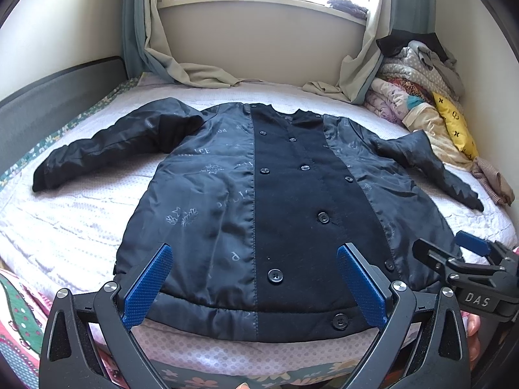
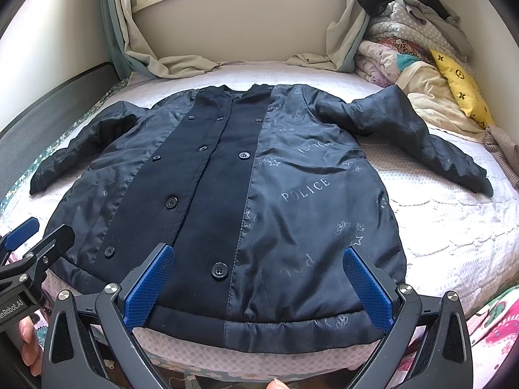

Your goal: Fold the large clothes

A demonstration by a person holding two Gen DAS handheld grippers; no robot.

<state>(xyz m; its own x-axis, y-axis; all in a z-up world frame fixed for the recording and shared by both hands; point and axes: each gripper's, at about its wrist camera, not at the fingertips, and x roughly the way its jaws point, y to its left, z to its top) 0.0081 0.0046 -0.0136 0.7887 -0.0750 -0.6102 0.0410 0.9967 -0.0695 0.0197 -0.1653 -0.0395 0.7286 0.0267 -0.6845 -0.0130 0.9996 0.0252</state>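
A dark navy jacket (image 1: 292,194) (image 2: 227,178) lies flat on the bed with its printed lining outward and a buttoned black strip down the middle. Its collar points to the window, and its sleeves (image 1: 107,155) (image 1: 431,165) spread to either side. My left gripper (image 1: 256,249) hangs open over the hem at the jacket's left half, with nothing between its blue pads. My right gripper (image 2: 258,249) is open too, over the hem at the right half. Each gripper shows in the other's view, the right gripper (image 1: 444,243) at the right edge and the left gripper (image 2: 42,230) at the left edge.
The white quilted bedcover (image 1: 81,220) surrounds the jacket. A heap of folded bedding (image 1: 415,74) and a yellow pillow (image 1: 454,123) fill the back right corner. A grey bed rail (image 1: 48,87) runs along the left. Curtains (image 1: 194,71) trail onto the bed under the window.
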